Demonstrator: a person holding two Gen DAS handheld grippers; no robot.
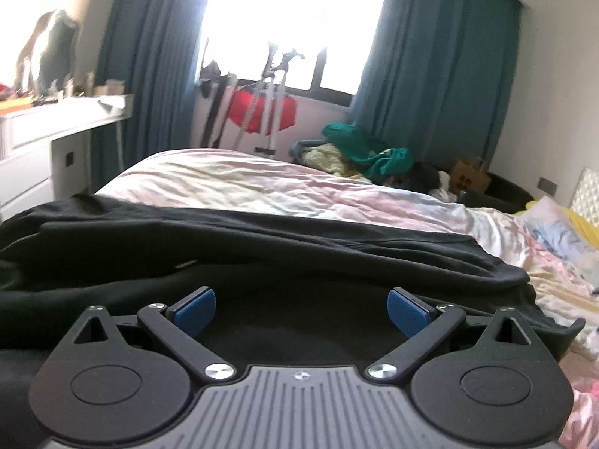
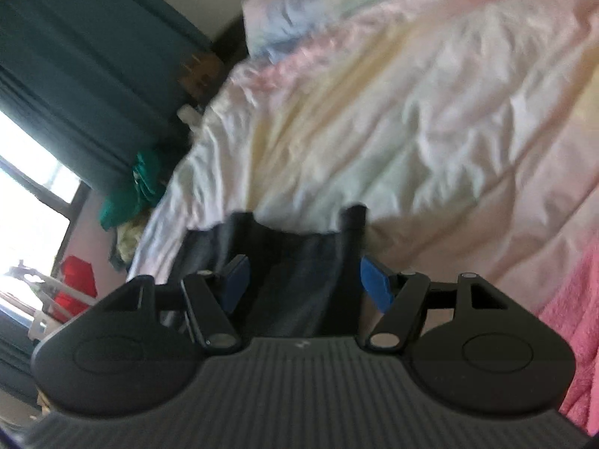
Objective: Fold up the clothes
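A black garment (image 1: pixel 262 247) lies spread across the near part of the bed, with a folded ridge running left to right. My left gripper (image 1: pixel 301 308) is open, its blue pads wide apart, low over the black cloth with nothing between them. In the right wrist view my right gripper (image 2: pixel 303 277) is open too, and a dark piece of the garment (image 2: pixel 299 262) sits between its blue pads, its edge sticking up past the fingers. I cannot tell whether the pads touch the cloth. That view is tilted and blurred.
The bed has a crumpled pastel quilt (image 1: pixel 262 183) (image 2: pixel 411 119). A pile of green and yellow clothes (image 1: pixel 359 149) lies beyond the bed's far side. A white dresser (image 1: pixel 48 131) stands left, teal curtains (image 1: pixel 430 75) flank the window, and a pink cloth (image 2: pixel 572 318) lies right.
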